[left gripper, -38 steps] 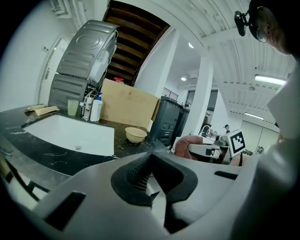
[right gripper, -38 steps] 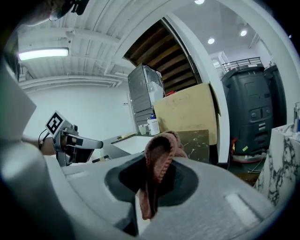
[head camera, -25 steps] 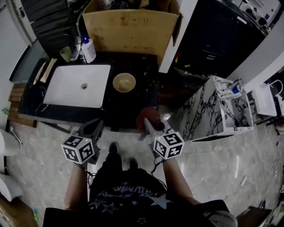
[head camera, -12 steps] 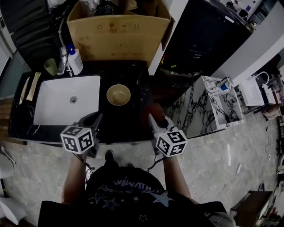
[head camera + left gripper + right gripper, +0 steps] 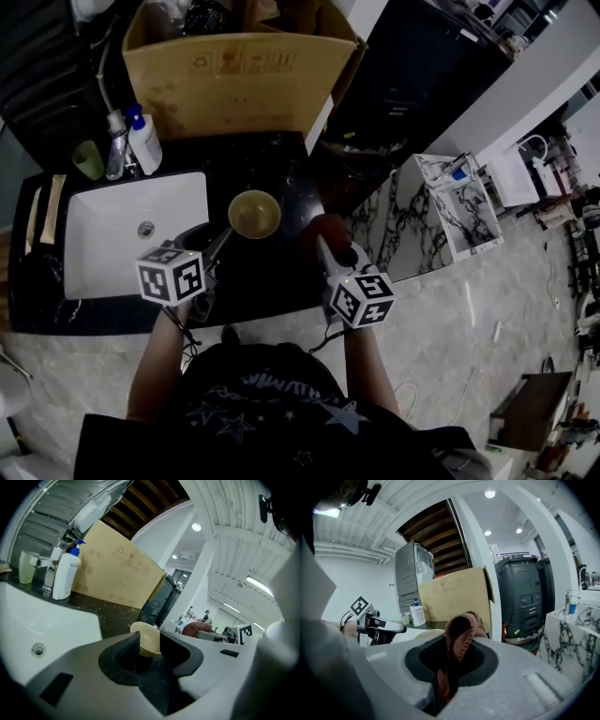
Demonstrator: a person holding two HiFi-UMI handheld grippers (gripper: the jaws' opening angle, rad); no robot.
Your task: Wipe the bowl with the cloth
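A tan bowl [image 5: 254,214] stands upright on the black counter [image 5: 281,277], just right of the sink. My left gripper [image 5: 219,244] is close in front of the bowl's near left side. Its jaws are opening, and the gap between them is empty. The left gripper view shows the bowl [image 5: 151,639] just beyond the left gripper [image 5: 150,643]. My right gripper [image 5: 324,246] is over the counter's right part, shut on a reddish-brown cloth [image 5: 324,229]. That cloth [image 5: 460,632] stands up in a fold out of the right gripper [image 5: 451,654].
A white sink [image 5: 103,239] fills the counter's left half. A soap bottle [image 5: 144,141] and a green cup [image 5: 87,159] stand behind it. A large cardboard box [image 5: 234,80] sits at the back. A marble-patterned cabinet [image 5: 441,220] stands at the right.
My left gripper has moved forward from the counter's front edge to just before the bowl. The right gripper has come forward over the counter with the cloth still in it.
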